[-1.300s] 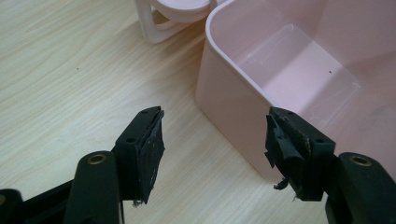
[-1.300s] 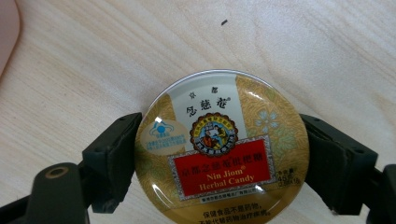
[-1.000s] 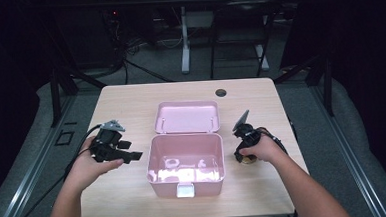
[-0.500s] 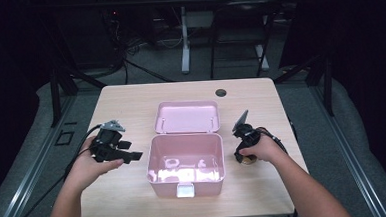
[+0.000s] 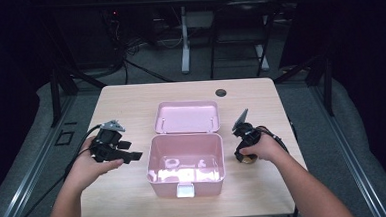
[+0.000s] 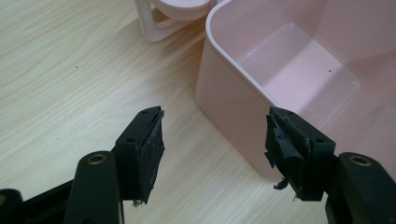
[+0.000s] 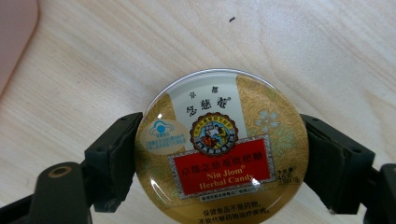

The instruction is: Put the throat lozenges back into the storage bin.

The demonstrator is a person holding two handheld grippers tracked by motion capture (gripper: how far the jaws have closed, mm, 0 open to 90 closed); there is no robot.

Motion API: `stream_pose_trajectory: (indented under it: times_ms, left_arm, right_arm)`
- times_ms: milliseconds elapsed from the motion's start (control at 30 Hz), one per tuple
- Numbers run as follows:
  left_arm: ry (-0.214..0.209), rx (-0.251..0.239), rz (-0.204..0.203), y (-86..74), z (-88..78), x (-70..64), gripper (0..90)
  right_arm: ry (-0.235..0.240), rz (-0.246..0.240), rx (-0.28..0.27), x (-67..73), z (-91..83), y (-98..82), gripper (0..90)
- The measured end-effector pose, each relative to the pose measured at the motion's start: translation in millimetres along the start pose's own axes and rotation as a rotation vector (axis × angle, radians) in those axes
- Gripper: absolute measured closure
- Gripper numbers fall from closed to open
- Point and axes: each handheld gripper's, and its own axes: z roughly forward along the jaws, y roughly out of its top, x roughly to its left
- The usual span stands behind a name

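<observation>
Two grippers we hold: left gripper spread beside the open pink box, right gripper pinching the candy tin on the worktop.

Left tongs spread wide, empty; right tongs clamped on load.

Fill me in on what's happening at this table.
A person sits at a wooden table with a gripper in each hand. The right gripper is shut on a round candy tin labelled Nin Jiom Herbal Candy, to the right of an open pink box. The left gripper is open and empty, pointed at the box's left wall. The box's lid is swung back behind it. A few small items lie inside, too small to identify.
</observation>
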Motion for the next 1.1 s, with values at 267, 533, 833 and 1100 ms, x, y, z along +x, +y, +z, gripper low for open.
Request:
stream_pose_trajectory:
  times_ms: [267, 533, 833, 1100]
  left_arm:
    - [0.0, 0.001, 0.001, -0.1, -0.1, 0.2, 36.8]
    - [-0.002, 0.003, -0.001, -0.4, 1.1, 0.6, 36.8]
    - [-0.002, 0.003, -0.002, -0.5, 0.6, 1.2, 36.8]
    - [0.001, 0.005, -0.002, -0.6, 0.4, 1.1, 36.8]
  right_arm:
    - [-0.004, -0.002, -0.018, 4.4, -11.6, 1.1, 19.6]
    - [-0.009, -0.013, -0.015, 6.1, -24.3, 2.3, 19.6]
    - [-0.018, -0.029, -0.014, 5.7, -40.5, 2.7, 19.6]
    - [-0.014, -0.052, -0.008, 7.2, -56.6, 3.1, 19.6]
